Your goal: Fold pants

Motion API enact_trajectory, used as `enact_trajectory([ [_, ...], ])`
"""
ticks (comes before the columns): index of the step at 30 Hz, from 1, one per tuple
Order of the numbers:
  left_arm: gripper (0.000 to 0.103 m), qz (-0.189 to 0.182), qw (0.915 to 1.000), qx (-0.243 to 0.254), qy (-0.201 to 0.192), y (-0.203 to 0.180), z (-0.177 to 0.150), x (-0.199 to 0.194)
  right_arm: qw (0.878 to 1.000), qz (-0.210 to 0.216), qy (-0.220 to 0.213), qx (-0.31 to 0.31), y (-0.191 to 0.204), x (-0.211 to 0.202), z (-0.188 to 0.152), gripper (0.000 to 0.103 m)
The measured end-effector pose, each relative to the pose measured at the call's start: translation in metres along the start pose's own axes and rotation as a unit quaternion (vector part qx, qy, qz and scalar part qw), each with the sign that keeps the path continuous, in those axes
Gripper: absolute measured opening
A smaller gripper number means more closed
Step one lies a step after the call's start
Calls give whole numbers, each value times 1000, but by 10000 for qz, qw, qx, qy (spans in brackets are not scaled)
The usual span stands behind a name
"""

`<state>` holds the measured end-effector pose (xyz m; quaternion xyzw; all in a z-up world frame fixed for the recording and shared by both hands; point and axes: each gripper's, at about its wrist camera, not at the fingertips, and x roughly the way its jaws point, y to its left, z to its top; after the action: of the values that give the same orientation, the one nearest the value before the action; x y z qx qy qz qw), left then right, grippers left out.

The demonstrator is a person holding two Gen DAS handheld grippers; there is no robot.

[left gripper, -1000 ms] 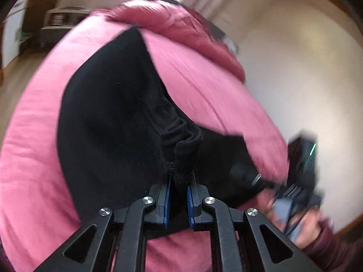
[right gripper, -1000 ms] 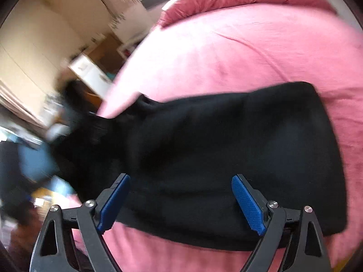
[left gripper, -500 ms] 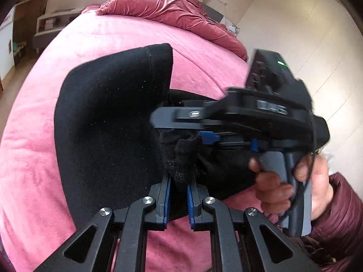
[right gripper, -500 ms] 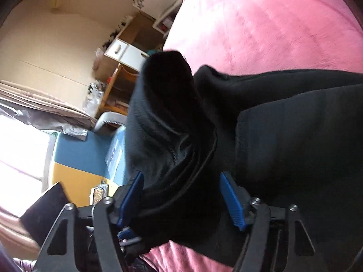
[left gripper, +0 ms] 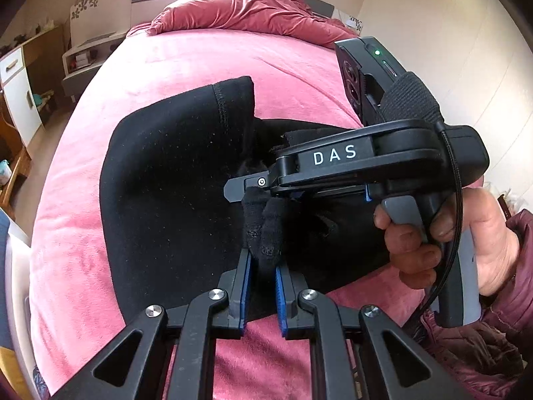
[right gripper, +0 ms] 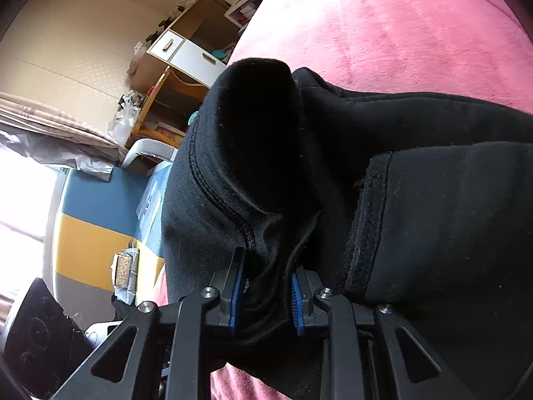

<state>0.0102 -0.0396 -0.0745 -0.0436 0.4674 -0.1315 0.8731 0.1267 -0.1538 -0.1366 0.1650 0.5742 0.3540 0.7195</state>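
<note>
Now, step in hand: taking a second hold on one end of the pants [left gripper: 173, 180] before carrying it over for a fold, as I judge it.
Pants: one black pair, lying across the pink bed [left gripper: 200, 56], its bunched end lifted at the near edge.
Left gripper [left gripper: 263, 266]: narrow, pinching a raised tuft of the black cloth at 6 o'clock in its own view.
Right gripper [right gripper: 266, 286]: jaws closing, a thick roll of the cloth between the blue pads; in the left view it reaches in from 3 o'clock, held by a hand [left gripper: 466, 236].
Next move: likely needs both holds firm, then a level, even lift.
Count: two grippers, one hand seen, one rumpled quilt [left gripper: 246, 10] at 12 o'clock.
</note>
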Motion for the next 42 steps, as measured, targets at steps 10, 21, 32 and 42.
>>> enact_trajectory([
  [10, 16, 126, 9999, -64, -34, -2, -5, -7, 9992, -203, -25, -335, 19, -5, -2, 18],
  [21, 21, -619, 9966, -385, -395, 15, -11, -41, 9969, -262, -277, -683, 42, -26, -2, 14],
  [32, 29, -908, 9559, -2473, -1296, 151, -18, -103, 9963, -60, -427, -740, 50, -48, 2, 13],
  [42, 31, -573, 9654, -2411, -813, 141, -8, -66, 9884, 327, -938, -1153, 92, -111, -5, 13],
])
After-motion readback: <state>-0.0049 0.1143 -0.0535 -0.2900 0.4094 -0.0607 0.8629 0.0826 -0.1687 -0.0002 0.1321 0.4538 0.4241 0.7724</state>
